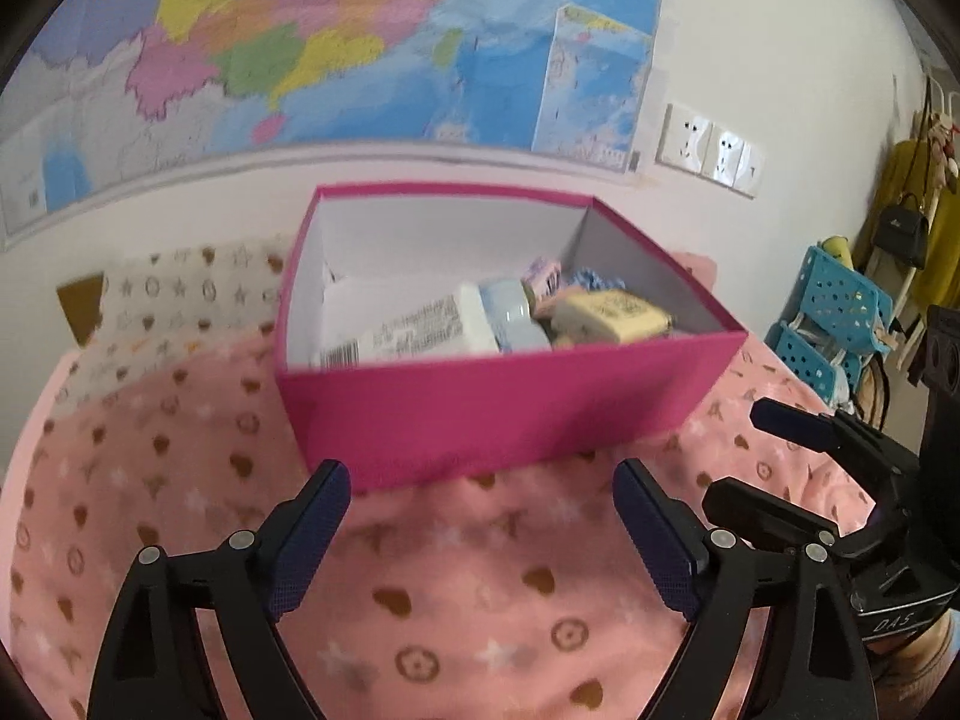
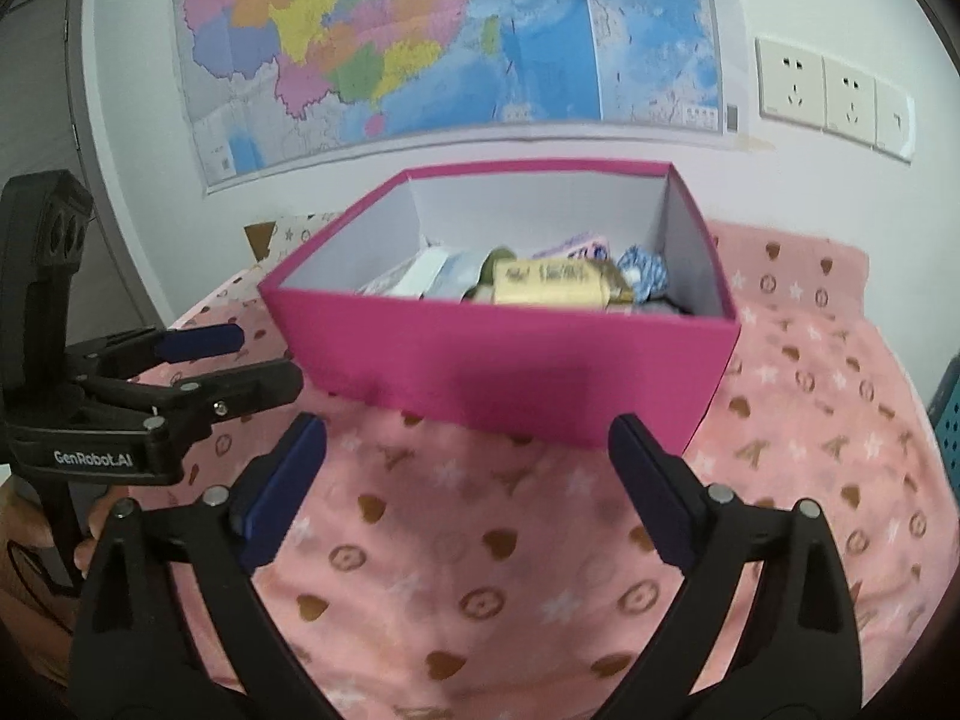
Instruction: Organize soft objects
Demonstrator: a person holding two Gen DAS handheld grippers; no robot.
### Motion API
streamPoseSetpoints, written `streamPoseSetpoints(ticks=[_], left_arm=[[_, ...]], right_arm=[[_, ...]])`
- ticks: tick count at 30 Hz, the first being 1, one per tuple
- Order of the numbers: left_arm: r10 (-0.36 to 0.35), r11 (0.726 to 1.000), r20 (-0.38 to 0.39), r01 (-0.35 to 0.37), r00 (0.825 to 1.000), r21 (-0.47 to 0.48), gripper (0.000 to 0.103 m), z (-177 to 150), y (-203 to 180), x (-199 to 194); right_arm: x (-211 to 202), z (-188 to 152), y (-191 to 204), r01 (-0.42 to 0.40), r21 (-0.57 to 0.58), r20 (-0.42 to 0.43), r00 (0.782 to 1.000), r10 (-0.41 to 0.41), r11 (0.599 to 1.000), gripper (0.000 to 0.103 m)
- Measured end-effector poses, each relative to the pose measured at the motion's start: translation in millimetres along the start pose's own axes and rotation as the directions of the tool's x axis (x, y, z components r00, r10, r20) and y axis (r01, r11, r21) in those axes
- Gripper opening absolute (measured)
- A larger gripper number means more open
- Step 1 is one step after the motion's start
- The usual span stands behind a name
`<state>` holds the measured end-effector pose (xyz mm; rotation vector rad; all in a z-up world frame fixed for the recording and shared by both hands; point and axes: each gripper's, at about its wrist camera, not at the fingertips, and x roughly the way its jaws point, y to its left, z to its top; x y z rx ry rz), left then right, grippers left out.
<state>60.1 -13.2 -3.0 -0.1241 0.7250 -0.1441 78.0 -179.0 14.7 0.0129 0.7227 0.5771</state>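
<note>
A magenta open box point(image 1: 498, 402) stands on a pink patterned blanket point(image 1: 480, 600); it also shows in the right wrist view point(image 2: 510, 372). Inside lie soft items: a white pack with a barcode point(image 1: 414, 327), a pale blue item point(image 1: 516, 318), a yellow packet point(image 1: 618, 312) point(image 2: 552, 285) and a blue-white crumpled cloth point(image 2: 645, 267). My left gripper point(image 1: 480, 492) is open and empty, just before the box's near wall. My right gripper point(image 2: 468, 450) is open and empty, also before the box. Each gripper shows in the other's view, the right point(image 1: 762, 450) and the left point(image 2: 252, 360).
A coloured map point(image 1: 336, 42) hangs on the white wall behind the box, with wall sockets point(image 2: 834, 96) to its right. Blue plastic baskets point(image 1: 834, 312) and hanging clothes stand at the far right. A star-patterned cream cloth point(image 1: 180, 294) lies left of the box.
</note>
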Motion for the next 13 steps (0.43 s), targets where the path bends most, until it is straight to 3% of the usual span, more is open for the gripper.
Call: streamPoseSetpoints(ticks=[13], left_arm=[[0.102, 0.994, 0.004, -0.102, 0.995, 0.037, 0.091, -19, -5, -10]], right_arm=[[-5, -14, 8, -0.01, 0.014, -0.011, 1.0, 0.01, 1.0, 0.096]])
